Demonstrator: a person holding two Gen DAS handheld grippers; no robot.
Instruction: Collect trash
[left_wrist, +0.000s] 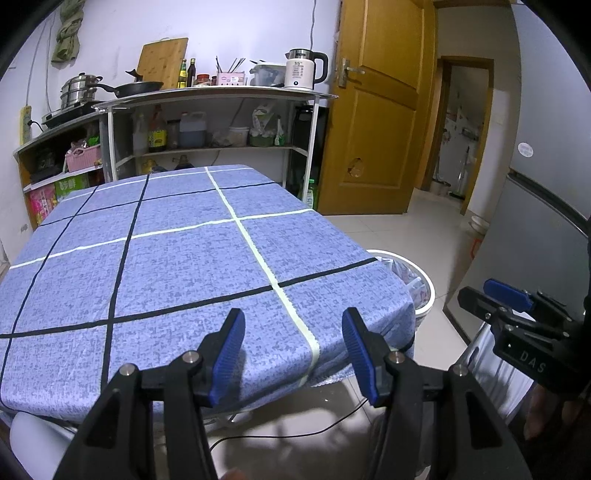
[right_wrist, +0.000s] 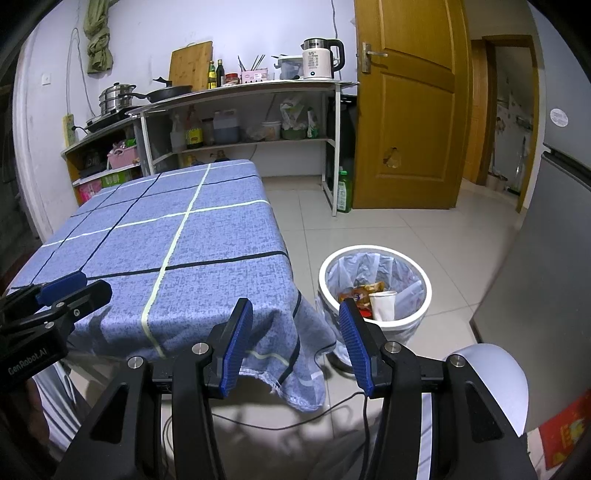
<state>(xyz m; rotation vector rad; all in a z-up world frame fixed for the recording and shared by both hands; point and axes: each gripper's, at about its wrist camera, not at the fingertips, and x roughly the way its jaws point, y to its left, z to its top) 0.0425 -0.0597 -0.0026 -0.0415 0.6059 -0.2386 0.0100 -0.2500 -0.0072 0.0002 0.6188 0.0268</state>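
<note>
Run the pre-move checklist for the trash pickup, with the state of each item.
1. Left gripper open and holding nothing: ok.
2. Right gripper open and holding nothing: ok.
3. Trash bin upright on the floor beside the table: ok.
4. Bin lined, with room above the paper cup and wrappers: ok.
5. Trash left on the tablecloth: none visible, ok.
6. Trash on the floor out of view: cannot tell.

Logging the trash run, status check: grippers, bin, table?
Left gripper open, empty. Right gripper open, empty. Trash bin beside table holds paper cup and wrappers. Tablecloth bare, nothing blocking.
</note>
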